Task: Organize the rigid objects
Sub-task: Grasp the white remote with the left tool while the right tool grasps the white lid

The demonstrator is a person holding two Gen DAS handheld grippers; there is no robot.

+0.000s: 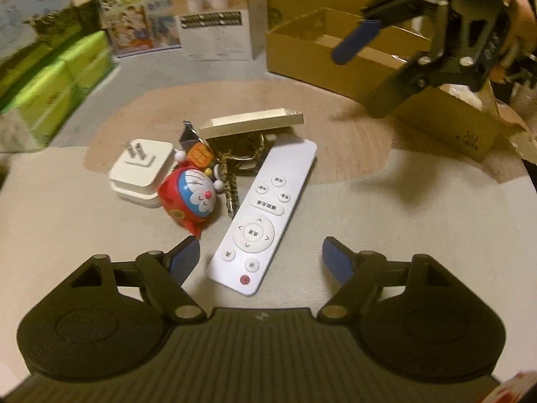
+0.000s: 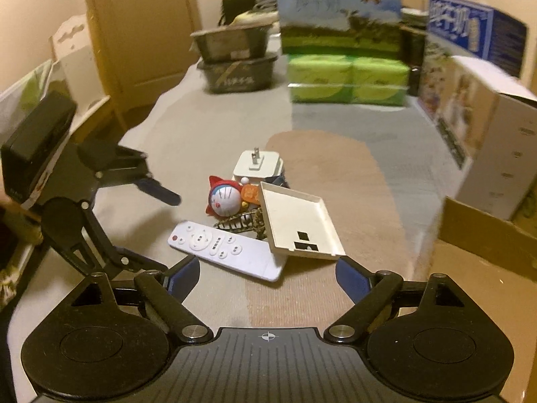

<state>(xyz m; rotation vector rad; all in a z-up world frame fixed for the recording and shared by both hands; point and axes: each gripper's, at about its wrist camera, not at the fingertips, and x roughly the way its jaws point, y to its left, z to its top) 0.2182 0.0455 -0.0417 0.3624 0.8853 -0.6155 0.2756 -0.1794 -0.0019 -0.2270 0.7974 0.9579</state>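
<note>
A small pile lies on the table: a white remote [image 1: 263,215] [image 2: 225,250], a red and blue Doraemon toy [image 1: 189,198] [image 2: 224,200], a white plug adapter [image 1: 142,171] [image 2: 257,166], a bunch of keys [image 1: 235,168] [image 2: 246,223] and a cream shallow box lid [image 1: 251,122] [image 2: 298,225] propped on them. My left gripper [image 1: 261,262] [image 2: 157,194] is open and empty, just short of the remote's near end. My right gripper [image 2: 266,273] [image 1: 365,74] is open and empty, just short of the lid and the remote's far end.
An open cardboard box [image 1: 386,67] [image 2: 486,238] stands to the right of the pile. Green tissue packs [image 1: 60,77] [image 2: 349,79], printed cartons [image 1: 141,13] [image 2: 470,77] and dark baskets [image 2: 235,60] line the table's far side.
</note>
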